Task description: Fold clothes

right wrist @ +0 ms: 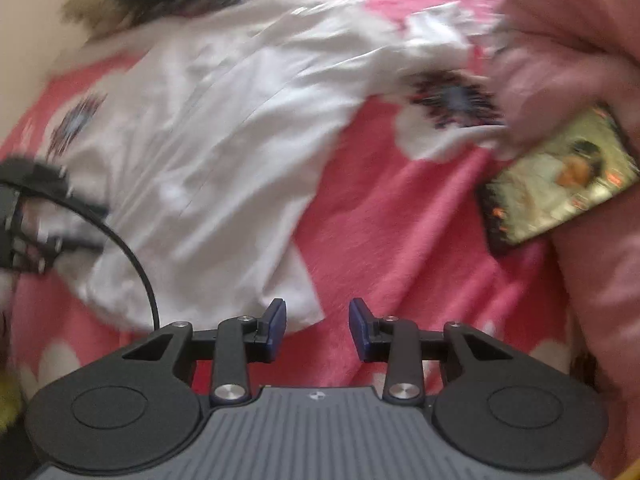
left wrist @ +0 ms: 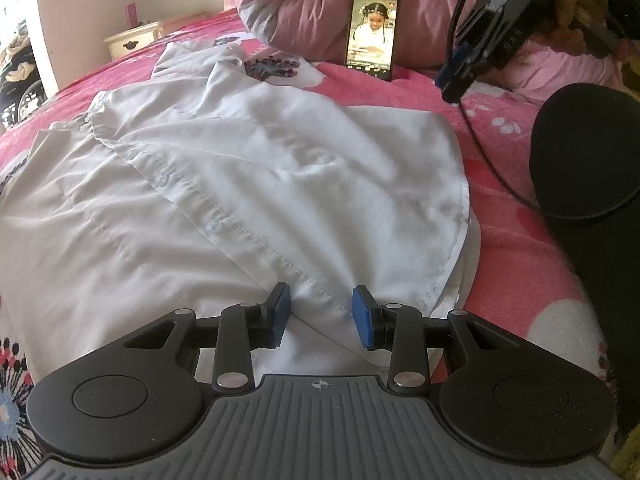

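White shirt (left wrist: 240, 168), no legible writing

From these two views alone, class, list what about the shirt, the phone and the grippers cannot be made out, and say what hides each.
- White shirt: left wrist view, its near hem is hidden behind the left hand-held gripper.
- Shirt buttons and stitching: right wrist view, lost to motion blur.
- Phone: right wrist view, screen smeared by blur.
- Right hand-held gripper: left wrist view, blurred and partly cut off by the top edge.
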`<state>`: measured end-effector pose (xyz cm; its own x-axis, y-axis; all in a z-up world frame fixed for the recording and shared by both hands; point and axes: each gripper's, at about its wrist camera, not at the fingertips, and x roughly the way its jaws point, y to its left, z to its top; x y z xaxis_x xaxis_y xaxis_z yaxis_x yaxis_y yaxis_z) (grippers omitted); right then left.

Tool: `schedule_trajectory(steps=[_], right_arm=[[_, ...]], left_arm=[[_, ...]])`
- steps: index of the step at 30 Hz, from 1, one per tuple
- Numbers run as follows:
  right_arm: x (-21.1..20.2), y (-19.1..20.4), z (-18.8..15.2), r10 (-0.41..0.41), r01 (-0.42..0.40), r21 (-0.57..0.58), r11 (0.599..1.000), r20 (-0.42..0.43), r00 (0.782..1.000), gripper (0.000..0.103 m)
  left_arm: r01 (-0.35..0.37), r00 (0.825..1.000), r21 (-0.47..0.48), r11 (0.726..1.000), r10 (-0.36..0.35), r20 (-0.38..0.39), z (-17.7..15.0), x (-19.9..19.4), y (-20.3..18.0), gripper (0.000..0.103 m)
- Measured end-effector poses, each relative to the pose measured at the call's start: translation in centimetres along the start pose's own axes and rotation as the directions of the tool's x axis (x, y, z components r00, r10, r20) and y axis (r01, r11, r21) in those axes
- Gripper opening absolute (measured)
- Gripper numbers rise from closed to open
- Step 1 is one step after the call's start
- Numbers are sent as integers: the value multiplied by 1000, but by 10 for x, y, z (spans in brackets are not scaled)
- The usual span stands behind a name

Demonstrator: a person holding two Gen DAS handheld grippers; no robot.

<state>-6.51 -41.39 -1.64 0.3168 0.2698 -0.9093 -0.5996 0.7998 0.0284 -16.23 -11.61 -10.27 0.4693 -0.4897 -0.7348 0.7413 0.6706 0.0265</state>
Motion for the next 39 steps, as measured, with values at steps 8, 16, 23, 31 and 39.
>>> schedule_trajectory(steps=[8, 16, 23, 31, 39], right_arm=[[29, 17, -1, 25, -34, -148, 988, -63, 998, 35], [33, 12, -3, 37, -46, -110, 993, -79, 996, 31], [34, 7, -4, 49, -55, -65, 996, -85, 995, 4], [-5, -41, -15, 376, -365, 461, 809, 72, 924, 3], [20, -87, -57, 427, -316, 784, 534, 72, 901, 3]], left_arm=[[16, 1000, 4, 1000, -16, -6, 0, 1, 3, 34], [32, 999, -1, 1000, -32, -8, 1, 2, 5, 35], [30, 1000, -2, 1000, -30, -6, 1, 2, 5, 35], [26, 1000, -4, 1000, -26, -3, -1, 2, 4, 35], [30, 1000, -1, 1000, -30, -1, -2, 1, 6, 35]])
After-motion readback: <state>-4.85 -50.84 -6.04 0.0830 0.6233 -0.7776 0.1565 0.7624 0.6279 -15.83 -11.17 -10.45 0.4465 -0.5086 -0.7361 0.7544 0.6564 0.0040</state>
